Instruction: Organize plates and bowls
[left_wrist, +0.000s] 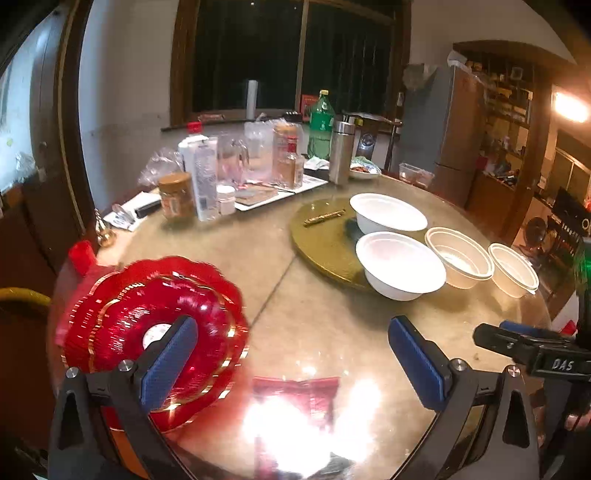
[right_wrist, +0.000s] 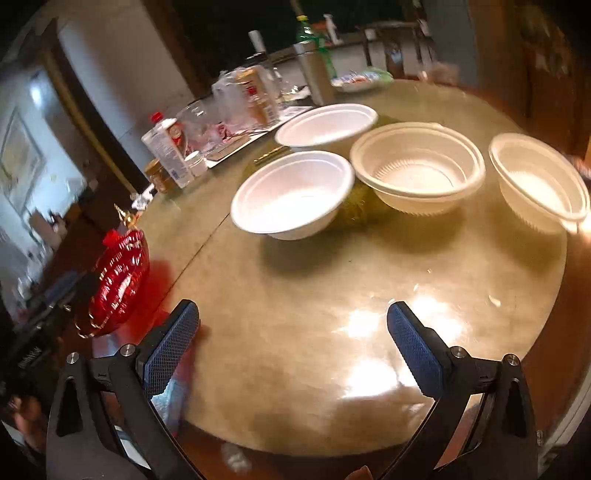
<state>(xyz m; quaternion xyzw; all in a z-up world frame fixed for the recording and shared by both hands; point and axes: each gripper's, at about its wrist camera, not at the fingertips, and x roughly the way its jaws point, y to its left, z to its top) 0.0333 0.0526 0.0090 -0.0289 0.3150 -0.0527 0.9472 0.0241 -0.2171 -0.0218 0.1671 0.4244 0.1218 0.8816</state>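
Right claw (right_wrist: 293, 347), jaws wide apart and empty, points across the counter (right_wrist: 295, 280); the four white bowls (right_wrist: 291, 195) lie from 12 to 2 o'clock, nearer this hand. Left claw (left_wrist: 293, 360), equally spread and empty, has the red plates (left_wrist: 147, 332) at 9 o'clock, behind its left finger.

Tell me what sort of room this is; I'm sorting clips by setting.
Probably a home dining room or kitchen: a round table crowded with jars, a green soda bottle and disposable white bowls, with a fridge and cluttered shelves behind.
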